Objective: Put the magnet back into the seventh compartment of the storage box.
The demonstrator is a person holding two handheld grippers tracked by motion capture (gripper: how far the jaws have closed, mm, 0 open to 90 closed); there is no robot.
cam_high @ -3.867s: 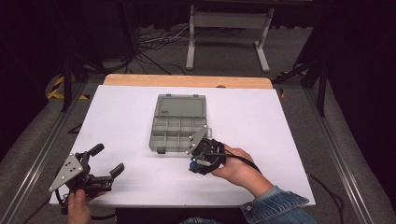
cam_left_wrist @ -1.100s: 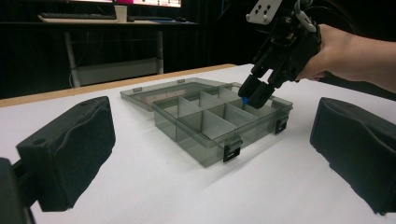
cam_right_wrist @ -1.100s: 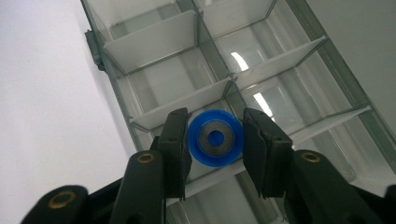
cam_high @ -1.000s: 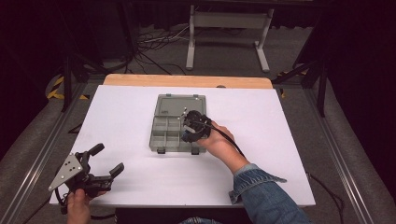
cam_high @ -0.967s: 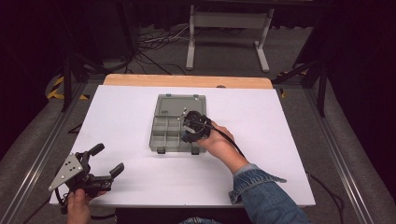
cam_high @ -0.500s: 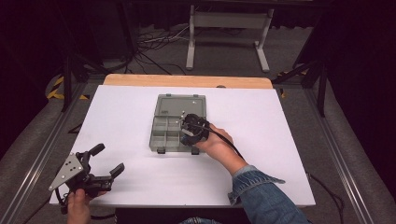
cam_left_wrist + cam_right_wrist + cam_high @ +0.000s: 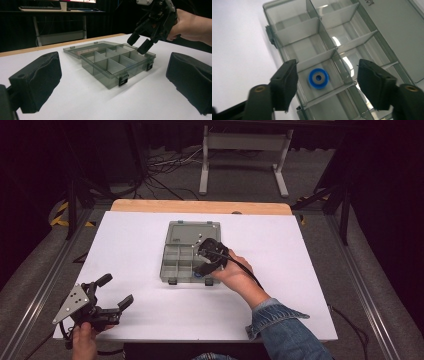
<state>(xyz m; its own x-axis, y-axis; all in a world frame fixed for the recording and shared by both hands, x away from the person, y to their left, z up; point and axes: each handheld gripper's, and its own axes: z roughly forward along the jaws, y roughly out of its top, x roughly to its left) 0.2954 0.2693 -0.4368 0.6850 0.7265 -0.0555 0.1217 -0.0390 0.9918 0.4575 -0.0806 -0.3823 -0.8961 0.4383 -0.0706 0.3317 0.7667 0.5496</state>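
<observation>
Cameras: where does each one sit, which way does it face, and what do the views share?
High view: above the person's side, facing forward and down on the white table; both forearms enter from below, left gripper near the front edge.
Left gripper view: low over the table, facing level across it at the open compartment box; its own two black jaws flank the frame.
Right gripper view: above the box, facing down between its jaws at a blue ring in one compartment.
Shared: the box in all three; the right gripper, jaws just opened, in high and left gripper views.

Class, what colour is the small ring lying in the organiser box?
Blue ring with a grey centre; clearest in the right gripper view.
</observation>
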